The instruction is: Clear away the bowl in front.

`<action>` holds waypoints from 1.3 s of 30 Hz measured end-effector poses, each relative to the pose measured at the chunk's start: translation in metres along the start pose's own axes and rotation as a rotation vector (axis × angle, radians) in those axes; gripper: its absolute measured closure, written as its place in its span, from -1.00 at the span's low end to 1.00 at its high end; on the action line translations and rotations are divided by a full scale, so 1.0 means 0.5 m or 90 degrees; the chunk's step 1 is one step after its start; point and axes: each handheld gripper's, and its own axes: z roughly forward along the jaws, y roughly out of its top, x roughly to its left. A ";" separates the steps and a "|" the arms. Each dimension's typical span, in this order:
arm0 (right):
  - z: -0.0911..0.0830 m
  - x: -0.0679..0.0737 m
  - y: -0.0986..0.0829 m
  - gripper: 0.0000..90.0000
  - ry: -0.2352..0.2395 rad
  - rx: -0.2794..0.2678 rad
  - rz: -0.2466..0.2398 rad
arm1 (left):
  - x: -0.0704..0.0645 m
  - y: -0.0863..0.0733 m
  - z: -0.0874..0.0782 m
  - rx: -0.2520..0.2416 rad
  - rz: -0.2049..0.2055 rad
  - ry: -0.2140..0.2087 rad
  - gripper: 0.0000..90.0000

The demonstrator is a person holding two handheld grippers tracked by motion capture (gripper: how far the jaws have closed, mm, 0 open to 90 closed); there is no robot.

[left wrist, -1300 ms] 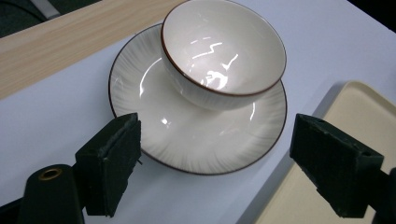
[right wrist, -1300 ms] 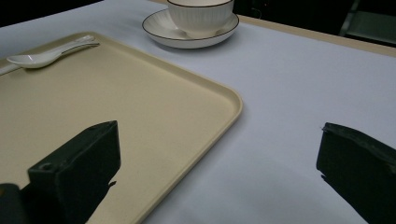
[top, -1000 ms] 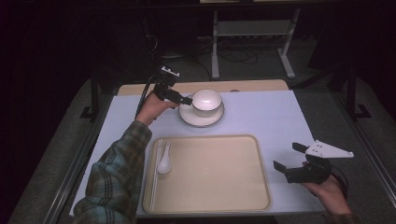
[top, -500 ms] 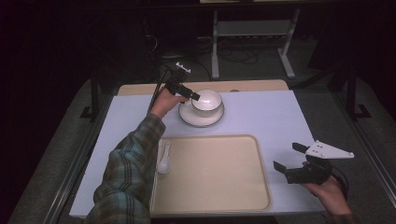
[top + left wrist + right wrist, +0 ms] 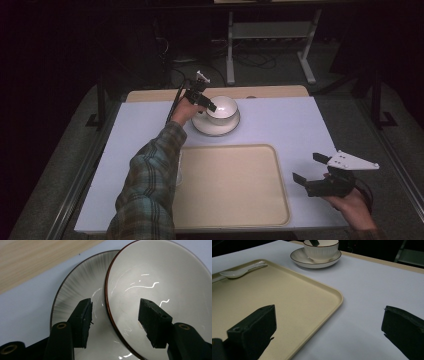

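The left gripper (image 5: pixel 113 315) is straddling the bowl (image 5: pixel 222 108) rim — jaws apart, not yet pinching — on the saucer (image 5: pixel 216 125) near the table's far edge. Next: closing firmly. The right gripper (image 5: pixel 316 172) is waiting agape, empty.

Left arm stretched to the far side, left gripper (image 5: pixel 209 105) tipped down, jaws parted. Right gripper (image 5: pixel 311 169) hangs near right, jaws wide apart, apparently holding nothing.
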 end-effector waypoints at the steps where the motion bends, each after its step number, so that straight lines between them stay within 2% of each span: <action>1: 0.000 0.000 0.000 -1.00 0.000 0.000 0.000 | 0.001 0.000 0.003 0.003 -0.004 -0.002 0.01; 4: 0.000 0.000 0.000 -1.00 0.000 -0.001 -0.001 | 0.004 -0.001 0.010 0.007 -0.015 -0.004 0.10; 7: 0.000 0.000 0.000 -1.00 0.000 0.000 -0.001 | 0.008 -0.002 0.015 0.015 -0.020 0.005 0.18; 21: 0.001 -0.001 0.000 -1.00 0.000 0.000 0.000 | 0.004 -0.002 0.022 0.028 -0.028 0.004 0.59; 23: 0.000 -0.001 0.000 -1.00 -0.001 0.000 -0.001 | 0.002 -0.001 0.023 0.032 -0.028 0.014 0.63; 32: -0.001 -0.002 0.000 -1.00 -0.001 -0.002 -0.001 | 0.005 0.004 0.023 0.034 -0.052 0.014 0.72; 36: -0.001 -0.002 0.000 -1.00 -0.001 -0.002 0.000 | 0.007 0.005 0.022 0.028 -0.066 0.001 0.79; 39: -0.001 -0.003 0.000 -1.00 -0.001 -0.002 0.001 | 0.008 0.005 0.021 0.029 -0.066 -0.003 0.81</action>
